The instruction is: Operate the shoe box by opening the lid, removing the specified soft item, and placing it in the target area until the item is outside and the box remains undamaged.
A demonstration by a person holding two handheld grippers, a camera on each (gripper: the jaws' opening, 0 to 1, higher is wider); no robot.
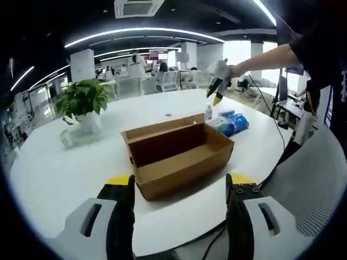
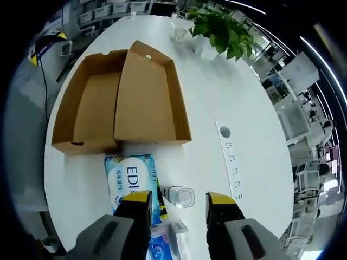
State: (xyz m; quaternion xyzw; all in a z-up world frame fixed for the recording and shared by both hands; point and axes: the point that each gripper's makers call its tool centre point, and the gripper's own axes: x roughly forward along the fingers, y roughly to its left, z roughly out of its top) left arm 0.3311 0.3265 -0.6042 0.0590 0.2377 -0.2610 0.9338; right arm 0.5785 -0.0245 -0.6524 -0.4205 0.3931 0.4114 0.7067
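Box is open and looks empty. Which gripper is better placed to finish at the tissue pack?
Right. The right gripper hangs open directly above the blue tissue pack beside the shoe box; the left gripper sits at the box's far side.

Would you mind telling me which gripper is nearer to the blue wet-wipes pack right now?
Right. The right gripper hangs just above the blue wet-wipes pack beside the open shoe box. The left gripper sits back at the table edge, across the box from it.

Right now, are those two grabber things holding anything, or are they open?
Left tool: open, holding nothing, aimed at the open cardboard shoe box.
Right tool: open, holding nothing, above the small clear bottle on the white table.
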